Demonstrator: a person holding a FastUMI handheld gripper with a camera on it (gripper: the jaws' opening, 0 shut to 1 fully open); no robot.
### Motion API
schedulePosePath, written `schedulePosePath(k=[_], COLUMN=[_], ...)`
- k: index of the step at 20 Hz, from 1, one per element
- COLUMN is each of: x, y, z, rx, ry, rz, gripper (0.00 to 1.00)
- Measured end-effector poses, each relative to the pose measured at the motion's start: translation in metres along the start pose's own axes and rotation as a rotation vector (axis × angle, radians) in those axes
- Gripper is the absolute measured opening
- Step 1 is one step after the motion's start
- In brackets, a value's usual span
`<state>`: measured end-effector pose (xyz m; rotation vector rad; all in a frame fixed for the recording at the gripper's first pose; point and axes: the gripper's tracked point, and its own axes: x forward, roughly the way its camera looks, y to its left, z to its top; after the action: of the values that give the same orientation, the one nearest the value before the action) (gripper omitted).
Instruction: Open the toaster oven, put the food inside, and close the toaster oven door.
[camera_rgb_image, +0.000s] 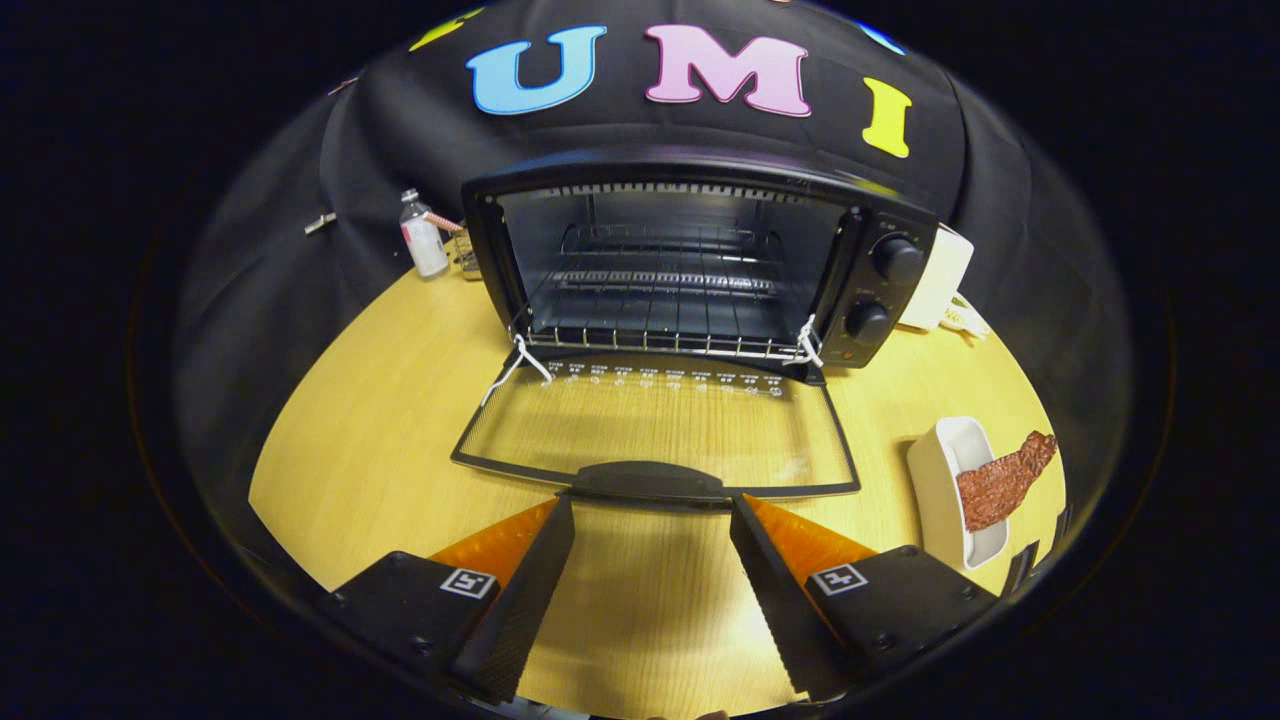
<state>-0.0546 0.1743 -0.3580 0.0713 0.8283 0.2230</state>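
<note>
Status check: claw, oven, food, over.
Claw open, empty, just short of door handle. Oven door down flat, rack bare. Food in white dish, right of door. Path clear.

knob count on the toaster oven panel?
2. Both sit on the toaster oven control panel, right of the open door: upper knob, lower knob just below it. The tongs hang open near the door handle.
</note>
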Motion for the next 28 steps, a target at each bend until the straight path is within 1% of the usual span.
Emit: schedulePosePath(k=[3, 8, 12, 15, 18, 23, 25, 28], x=[-0.027, -0.076, -0.111, -0.124, -0.127, -0.122, -0.118, -0.103], y=[-0.003, -0.023, -0.045, -0.078, -0.118, -0.199, -0.225, -0.259], z=[0.031, 0.095, 0.13, 0.142, 0.147, 0.145, 0.135, 0.12], rx=[0.014, -0.035, -0.065, -0.102, -0.112, -0.107, -0.09, -0.014], ry=[-0.087, -0.268, -0.338, -0.327, -0.295, -0.212, -0.149, -0.065], rz=[0.037, 0.067, 0.116, 0.122, 0.133, 0.108, 0.121, 0.152], gripper=[0.98, 0.98, 0.97, 0.97, 0.97, 0.98, 0.97, 0.98])
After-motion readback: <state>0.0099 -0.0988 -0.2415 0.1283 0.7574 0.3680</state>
